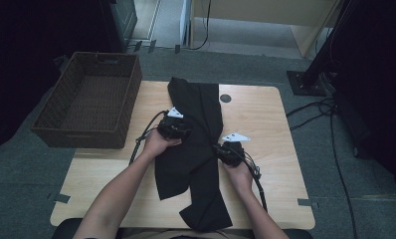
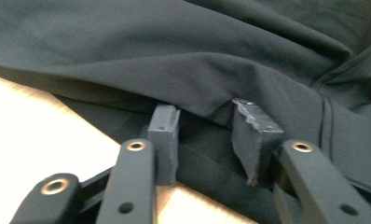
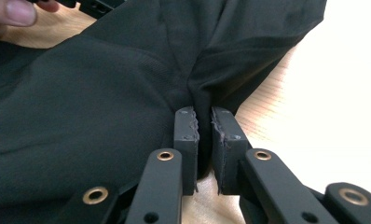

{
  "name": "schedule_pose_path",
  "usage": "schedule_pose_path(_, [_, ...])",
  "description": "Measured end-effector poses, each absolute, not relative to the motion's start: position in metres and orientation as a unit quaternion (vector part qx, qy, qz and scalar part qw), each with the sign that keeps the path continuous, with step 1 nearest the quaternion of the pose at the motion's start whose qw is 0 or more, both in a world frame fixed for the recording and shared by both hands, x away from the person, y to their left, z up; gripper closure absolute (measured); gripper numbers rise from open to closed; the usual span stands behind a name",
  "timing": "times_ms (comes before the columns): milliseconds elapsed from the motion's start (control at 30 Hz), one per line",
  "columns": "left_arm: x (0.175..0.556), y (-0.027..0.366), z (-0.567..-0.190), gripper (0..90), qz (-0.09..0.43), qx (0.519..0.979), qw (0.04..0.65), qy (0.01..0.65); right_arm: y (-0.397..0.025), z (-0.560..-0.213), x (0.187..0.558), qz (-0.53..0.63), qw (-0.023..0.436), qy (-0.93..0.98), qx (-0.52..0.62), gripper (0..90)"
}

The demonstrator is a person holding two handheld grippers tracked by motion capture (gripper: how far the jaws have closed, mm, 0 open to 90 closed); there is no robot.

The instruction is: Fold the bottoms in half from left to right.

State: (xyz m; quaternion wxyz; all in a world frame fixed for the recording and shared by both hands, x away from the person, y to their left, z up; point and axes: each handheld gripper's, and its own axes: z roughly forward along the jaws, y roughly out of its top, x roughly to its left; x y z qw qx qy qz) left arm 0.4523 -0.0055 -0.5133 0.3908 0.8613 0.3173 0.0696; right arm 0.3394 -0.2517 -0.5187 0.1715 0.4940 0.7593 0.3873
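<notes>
While both grippers flank it, black garment (image 1: 196,144) lies lengthwise front-to-back.

Both forearms enter from the bottom edge and converge forward. The left hand-held gripper (image 1: 174,128) sits farther forward, its jaws parted with a clear gap between the pads (image 2: 164,135). The right hand-held gripper (image 1: 229,151) sits nearer the person, its jaws pressed nearly together on black cloth (image 3: 104,93).

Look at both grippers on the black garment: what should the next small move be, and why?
Probably close the left gripper on the fold. Its jaws stand apart with the black garment draped over the pads, not pinched, while the right gripper is already shut on a bunched edge. Gripping both sides would likely let the cloth be lifted or folded evenly.
</notes>
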Motion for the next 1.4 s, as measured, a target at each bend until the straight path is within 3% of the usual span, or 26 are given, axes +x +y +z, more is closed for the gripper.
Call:
schedule_pose_path(133, [0.453, -0.004, -0.512, 65.0, 0.08, 0.865, 0.381, 0.317, -0.252, -0.51, 0.333, 0.393, 0.169, 0.756, 0.495, 67.6])
schedule_pose_path(367, [0.457, 0.006, -0.511, 65.4, 0.091, 0.861, 0.372, 0.334, -0.246, -0.496, 0.302, 0.405, 0.172, 0.761, 0.476, 65.8])
schedule_pose_path(667, [0.454, 0.01, -0.508, 64.2, 0.081, 0.87, 0.361, 0.326, -0.222, -0.516, 0.263, 0.386, 0.148, 0.788, 0.455, 58.3])
schedule_pose_path(867, [0.45, 0.015, -0.509, 63.5, 0.071, 0.868, 0.37, 0.323, -0.217, -0.522, 0.249, 0.385, 0.187, 0.793, 0.434, 54.8])
schedule_pose_path(933, [0.449, 0.015, -0.51, 63.5, 0.074, 0.866, 0.374, 0.323, -0.215, -0.522, 0.249, 0.384, 0.188, 0.794, 0.431, 60.2])
schedule_pose_path(1067, [0.451, 0.017, -0.511, 65.6, 0.077, 0.862, 0.378, 0.327, -0.214, -0.522, 0.252, 0.383, 0.189, 0.799, 0.423, 86.2])
schedule_pose_path(1233, [0.453, 0.018, -0.511, 69.1, 0.075, 0.863, 0.378, 0.329, -0.227, -0.51, 0.254, 0.384, 0.167, 0.79, 0.448, 88.0])
schedule_pose_path(1400, [0.454, 0.018, -0.511, 69.5, 0.071, 0.861, 0.378, 0.333, -0.246, -0.488, 0.253, 0.406, 0.19, 0.767, 0.459, 87.6])
